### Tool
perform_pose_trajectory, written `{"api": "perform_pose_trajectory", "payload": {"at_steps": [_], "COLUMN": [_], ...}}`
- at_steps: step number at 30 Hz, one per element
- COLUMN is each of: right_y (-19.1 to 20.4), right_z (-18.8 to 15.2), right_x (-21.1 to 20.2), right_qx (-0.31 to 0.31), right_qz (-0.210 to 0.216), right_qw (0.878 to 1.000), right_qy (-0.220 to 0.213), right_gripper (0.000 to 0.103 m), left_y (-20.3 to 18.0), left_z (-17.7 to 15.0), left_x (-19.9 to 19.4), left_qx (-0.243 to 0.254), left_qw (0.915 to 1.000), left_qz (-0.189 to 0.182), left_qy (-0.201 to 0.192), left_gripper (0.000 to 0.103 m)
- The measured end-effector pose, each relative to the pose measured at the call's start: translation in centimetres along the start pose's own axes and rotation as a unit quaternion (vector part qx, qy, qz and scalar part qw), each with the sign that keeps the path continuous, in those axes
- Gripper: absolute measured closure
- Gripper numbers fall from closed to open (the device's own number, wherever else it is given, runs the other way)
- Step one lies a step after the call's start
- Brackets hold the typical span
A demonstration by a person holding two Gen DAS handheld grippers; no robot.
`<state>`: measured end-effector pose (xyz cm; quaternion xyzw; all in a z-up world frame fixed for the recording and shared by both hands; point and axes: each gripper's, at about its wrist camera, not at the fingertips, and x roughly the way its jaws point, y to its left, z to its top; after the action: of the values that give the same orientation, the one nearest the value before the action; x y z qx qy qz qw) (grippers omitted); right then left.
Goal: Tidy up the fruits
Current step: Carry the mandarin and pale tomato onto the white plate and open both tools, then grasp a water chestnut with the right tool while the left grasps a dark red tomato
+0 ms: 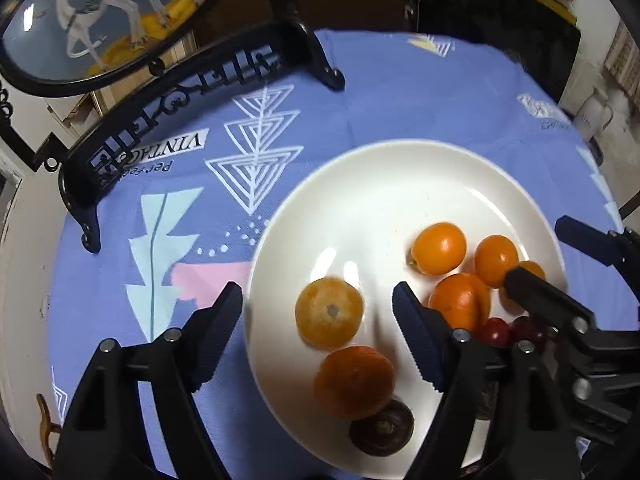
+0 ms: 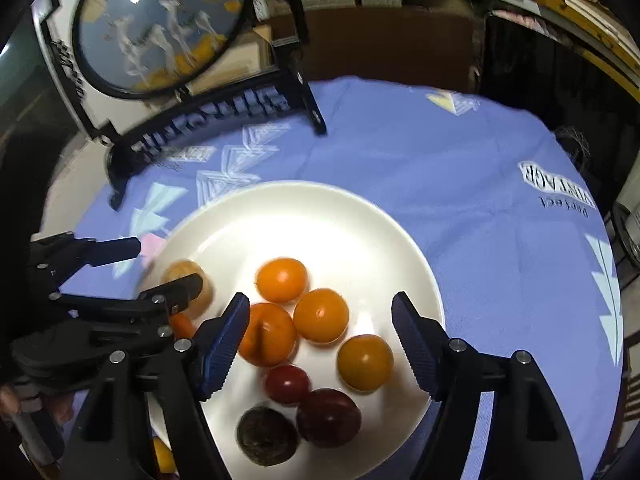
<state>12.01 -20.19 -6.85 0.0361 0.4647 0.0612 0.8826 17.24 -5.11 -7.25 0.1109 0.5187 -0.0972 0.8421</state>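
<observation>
Two hand-held grippers hang over a white plate (image 1: 360, 184) on a blue patterned cloth covering the surface.

Left hand-held gripper (image 1: 318, 304): jaws released, wide apart, nothing held. A pale orange (image 1: 329, 312) lies between its fingers, untouched; a second orange (image 1: 354, 382) sits closer in toward its base, w/ a dark brown fruit (image 1: 382, 428) just behind that.

Right hand-held gripper (image 2: 320, 314): also released, empty. An orange fruit (image 2: 321, 315) lies between its tips, another (image 2: 282, 279) just beyond, one (image 2: 267, 334) touching its left finger, one (image 2: 365, 363) near its right finger. Closer in: a small red fruit (image 2: 287, 384), a dark red one (image 2: 329, 417), and the dark brown fruit.

Progress, as a judgement: all visible fruit is already on the plate, approx. in two clusters, so gathering looks mostly done. No fruit shows on the cloth. What's left, if anything, is prob. tidying or grouping by kind.

A black ornamental stand (image 1: 192, 96) sits well beyond the plate.
</observation>
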Motion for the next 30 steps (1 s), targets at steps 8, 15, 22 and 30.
{"api": "perform_pose_trajectory", "payload": {"at_steps": [8, 15, 22, 30], "right_y": [-0.9, -2.6, -4.3, -5.8], "right_z": [-2.6, -11.6, -19.1, -21.9], "right_x": [-6.6, -11.6, -12.6, -11.1], "right_qx": [0.001, 0.000, 0.042, 0.061], "right_qz": [0.025, -0.004, -0.029, -0.058], "right_qw": [0.999, 1.000, 0.999, 0.996], "right_qy": [-0.038, -0.025, 0.014, 0.043], "right_gripper": [0.029, 0.029, 0.029, 0.029], "left_y": [1.9, 1.2, -0.1, -2.4], "left_z": [-2.2, -10.6, -18.2, -20.4], "left_x": [-5.8, -8.2, -7.6, -5.6], "left_qx": [0.004, 0.043, 0.042, 0.054], "left_qw": [0.9985, 0.9973, 0.9957, 0.9947], "left_qz": [-0.021, -0.046, -0.081, -0.081], "left_qy": [-0.051, -0.037, 0.016, 0.034], "left_gripper": [0.025, 0.023, 0.023, 0.023]}}
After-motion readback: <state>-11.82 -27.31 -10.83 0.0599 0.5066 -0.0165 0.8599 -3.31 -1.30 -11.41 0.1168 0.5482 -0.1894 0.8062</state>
